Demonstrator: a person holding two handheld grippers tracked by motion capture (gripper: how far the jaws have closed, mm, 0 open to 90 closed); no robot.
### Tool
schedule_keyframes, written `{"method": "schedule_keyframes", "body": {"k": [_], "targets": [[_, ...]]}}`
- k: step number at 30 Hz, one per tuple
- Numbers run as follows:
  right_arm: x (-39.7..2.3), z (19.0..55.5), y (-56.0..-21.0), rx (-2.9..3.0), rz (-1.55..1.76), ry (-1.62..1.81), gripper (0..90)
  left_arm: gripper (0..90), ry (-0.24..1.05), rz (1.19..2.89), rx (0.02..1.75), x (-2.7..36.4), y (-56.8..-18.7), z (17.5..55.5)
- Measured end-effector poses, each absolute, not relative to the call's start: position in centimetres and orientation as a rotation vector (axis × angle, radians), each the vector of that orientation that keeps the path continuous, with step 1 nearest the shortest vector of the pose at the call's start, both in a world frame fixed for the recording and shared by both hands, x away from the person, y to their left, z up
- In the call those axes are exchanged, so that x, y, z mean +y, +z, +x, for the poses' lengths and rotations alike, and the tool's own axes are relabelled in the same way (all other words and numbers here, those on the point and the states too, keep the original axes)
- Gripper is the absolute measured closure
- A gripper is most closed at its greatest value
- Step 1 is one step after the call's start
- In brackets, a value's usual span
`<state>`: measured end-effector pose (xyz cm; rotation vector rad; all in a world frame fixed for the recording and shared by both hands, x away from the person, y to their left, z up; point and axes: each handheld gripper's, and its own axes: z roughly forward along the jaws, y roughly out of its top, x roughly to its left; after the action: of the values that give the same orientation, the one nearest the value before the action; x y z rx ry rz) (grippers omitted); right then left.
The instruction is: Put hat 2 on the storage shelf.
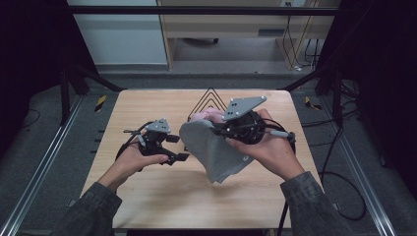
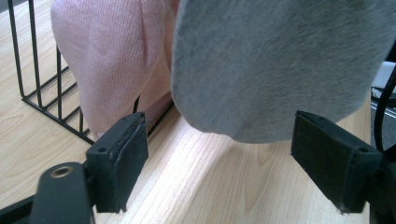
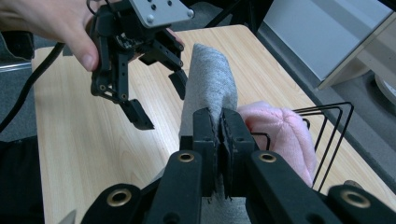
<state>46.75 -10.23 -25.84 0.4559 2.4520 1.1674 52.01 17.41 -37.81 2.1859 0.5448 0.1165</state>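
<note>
Left gripper [image 1: 178, 147], a black two-jaw tool with a grey three-cornered plate, was held in the person's left hand [image 1: 129, 162] over the left-centre of the light wooden table [image 1: 147, 201], jaws pointing toward the cloth at the middle. Its jaws stood wide apart with nothing between the pads; in the left gripper view the foam-faced fingers [image 2: 122, 163] sat apart on either side of the bare tabletop, with the cloth hanging just beyond them, not touched. Soft grey knitted cloth [image 1: 214, 152] hung over the middle of the table, its upper edge pinched and the rest draping down toward the near edge; whether its lower tip reached the wood could not be told. Behind it, nearer the far edge, lay a pale pink ribbed knit piece [image 1: 204, 116], resting against a black wire rack [image 1: 210, 101] with triangular loops; in the left gripper view the pink knit hung at the rack's bars and just beside the grey cloth. Right gripper [image 1: 216, 129], same black build with grey plate, was in the right hand [image 1: 273, 150] at right-centre, jaws clamped tight on the grey cloth's top edge; the right gripper view showed both pads [image 3: 205, 135] pressed together with the fabric squeezed between them.
</note>
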Motion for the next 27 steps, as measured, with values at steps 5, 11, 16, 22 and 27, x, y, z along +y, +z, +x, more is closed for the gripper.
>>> {"method": "schedule_keyframes", "body": {"k": [5, 11, 16, 22, 27], "targets": [[-10.0, 46.7, -25.7, 2.453, 0.451, 1.17, 85.9, 24.5, 0.104, 2.161, 0.543, 17.1, -37.8, 52.3], [-9.9, 46.8, -25.9, 2.456, 0.45, 1.167, 85.9, 42.4, 0.112, 2.185, 0.525, 16.5, -38.0, 52.5], [-10.1, 46.9, -26.2, 2.46, 0.464, 1.162, 85.9, 49.8, 0.122, 2.188, 0.527, 16.2, -38.1, 52.6], [-10.3, 46.8, -26.2, 2.456, 0.467, 1.164, 85.9, 52.1, 0.125, 2.178, 0.527, 16.1, -38.1, 52.6], [-10.5, 46.9, -26.3, 2.454, 0.475, 1.164, 85.9, 67.4, 0.132, 2.19, 0.524, 15.8, -38.2, 52.7]]}}
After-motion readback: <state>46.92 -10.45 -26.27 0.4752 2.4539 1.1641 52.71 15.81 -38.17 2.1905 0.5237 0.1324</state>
